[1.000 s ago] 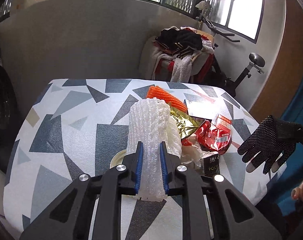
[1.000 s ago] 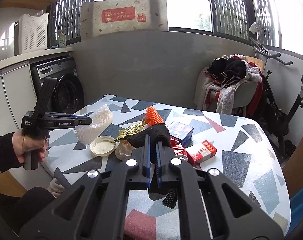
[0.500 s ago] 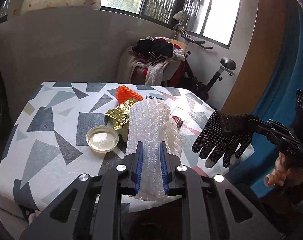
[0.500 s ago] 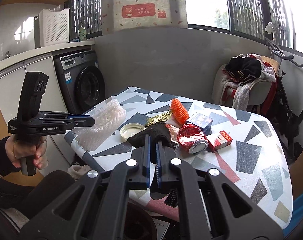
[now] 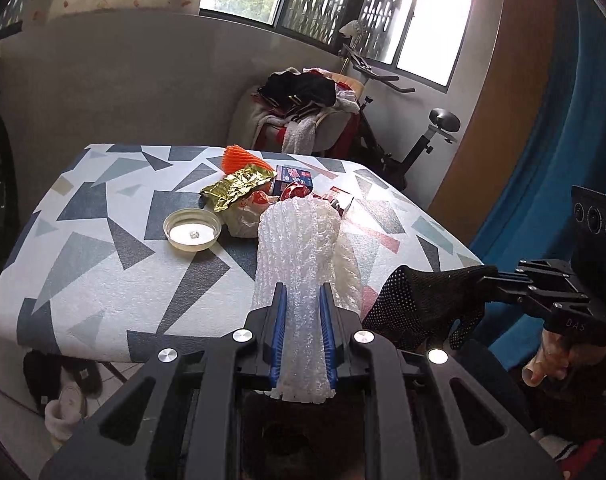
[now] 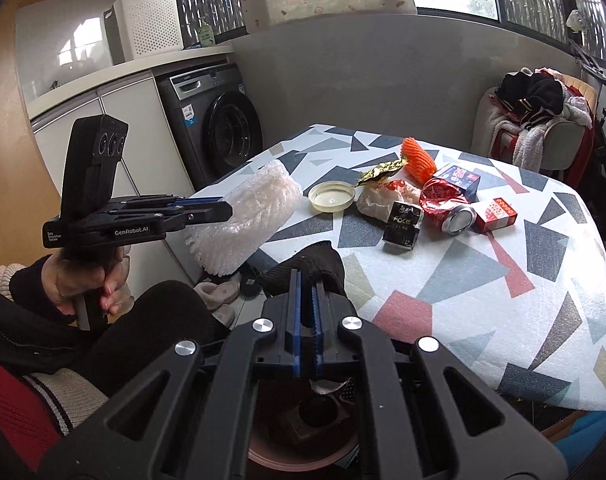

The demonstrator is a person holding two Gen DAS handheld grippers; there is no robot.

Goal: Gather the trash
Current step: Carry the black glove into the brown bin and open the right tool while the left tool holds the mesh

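The left hand-held gripper (image 5: 302, 300) clamps a white foam net sleeve (image 5: 301, 256), held off the near edge of the table (image 5: 103, 280). The right hand-held gripper (image 6: 306, 288) pinches a black dotted glove (image 5: 419, 300) beside that same edge. On the table, a clear plastic lid (image 6: 330, 197) sits next to a gold foil wrapper (image 6: 381, 170), a crushed red can (image 6: 449, 204) and a black packet (image 6: 403, 226).

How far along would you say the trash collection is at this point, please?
Nothing is visibly binned yet. In hand: the left tool is shut on the white foam wrap, the right tool on the black glove, both held off the table. Left there: plastic lid, gold wrapper, crushed can, small boxes.
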